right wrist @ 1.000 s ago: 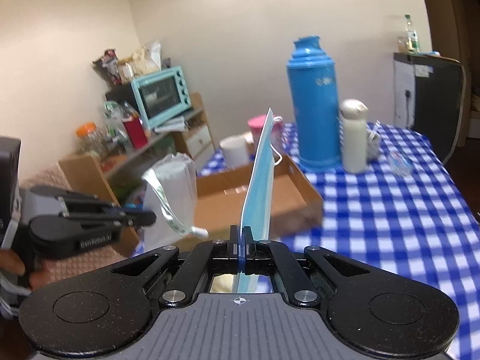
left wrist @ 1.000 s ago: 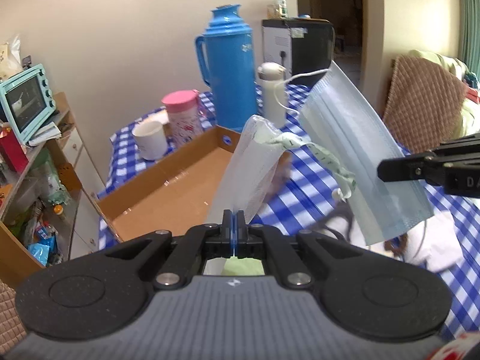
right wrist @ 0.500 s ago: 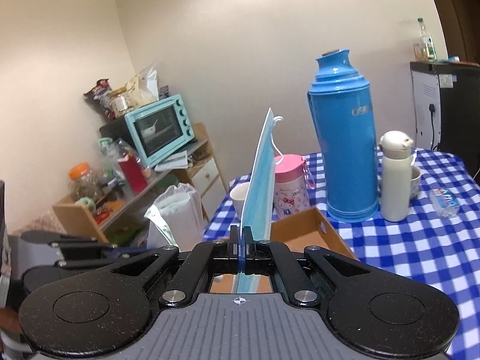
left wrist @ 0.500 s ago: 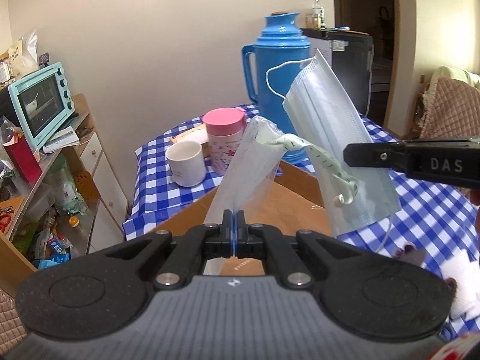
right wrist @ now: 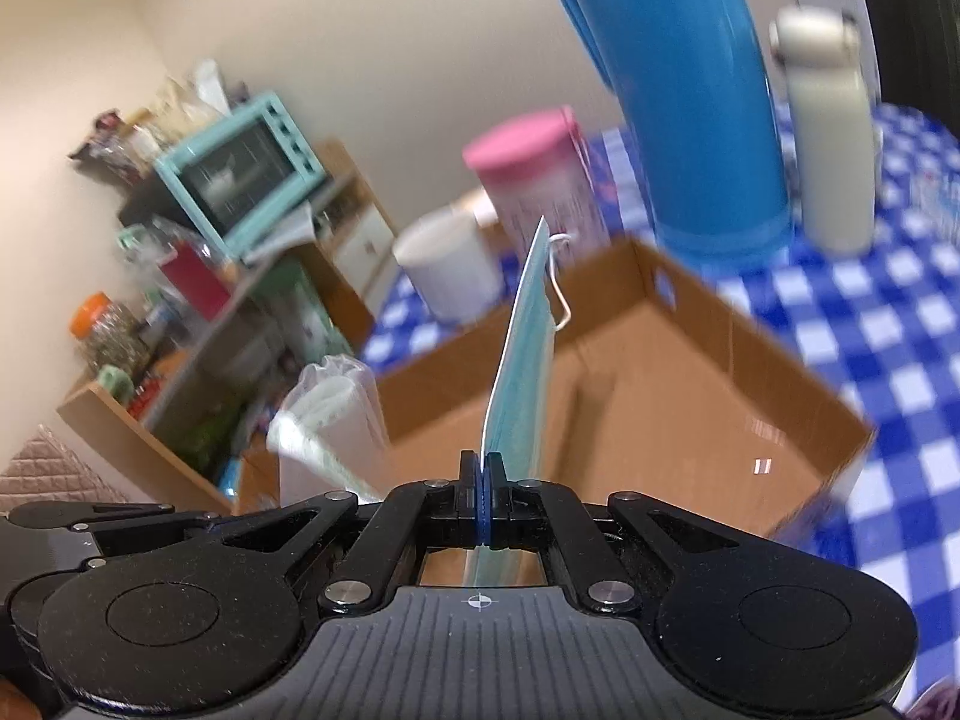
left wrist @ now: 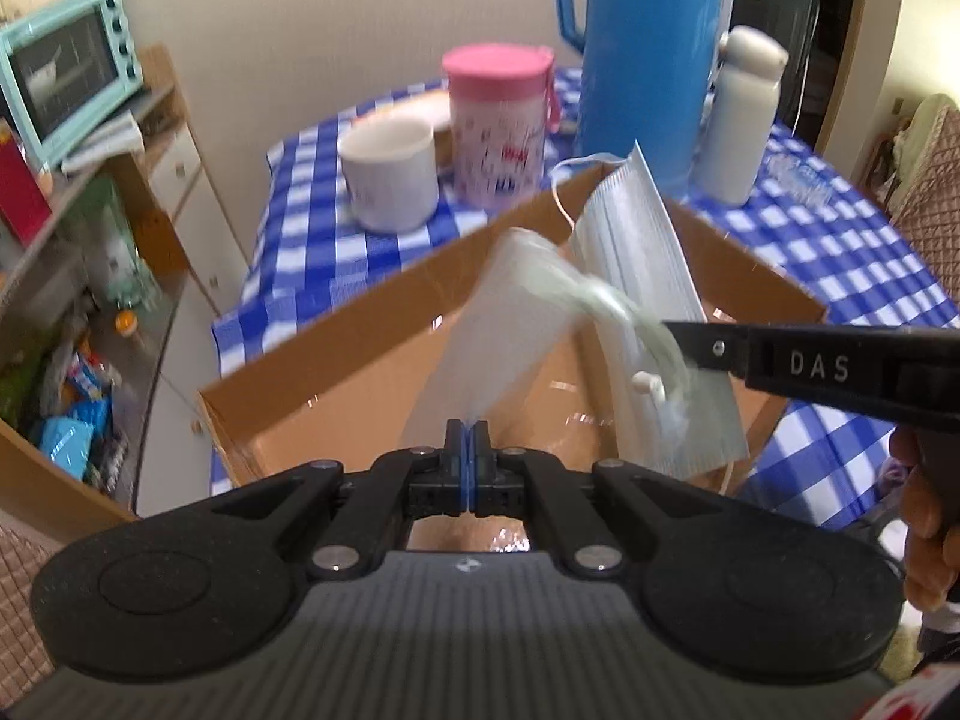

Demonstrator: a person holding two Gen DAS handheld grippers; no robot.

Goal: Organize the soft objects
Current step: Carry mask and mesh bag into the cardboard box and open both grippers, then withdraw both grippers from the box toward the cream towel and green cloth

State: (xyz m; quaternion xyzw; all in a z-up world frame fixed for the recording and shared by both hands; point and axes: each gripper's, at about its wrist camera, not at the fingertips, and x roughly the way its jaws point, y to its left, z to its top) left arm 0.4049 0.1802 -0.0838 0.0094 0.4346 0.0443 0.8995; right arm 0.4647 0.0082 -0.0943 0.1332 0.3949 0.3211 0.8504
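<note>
My left gripper [left wrist: 465,441] clamps a pale packaged mask [left wrist: 498,324]; my right gripper [right wrist: 482,474] pinches a blue pleated face mask [right wrist: 522,372], open brown cardboard box [right wrist: 708,360] at two o'clock.

"DAS" is printed on the right claw [left wrist: 690,339].

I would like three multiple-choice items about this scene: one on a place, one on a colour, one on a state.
1. Where does the white mug stand?
A. inside the cardboard box
B. on the checked cloth, beside the pink-lidded cup
C. on the shelf

2. What colour is the tall thermos?
A. blue
B. red
C. white

3. What does the right tool do?
A. stands open
B. grips the mug
C. is shut on a blue face mask

Key: 1 B, the mug sits on the cloth next to the pink-lidded cup; 2 A, its body is blue; 3 C, the blue face mask rises from closed jaws.
</note>
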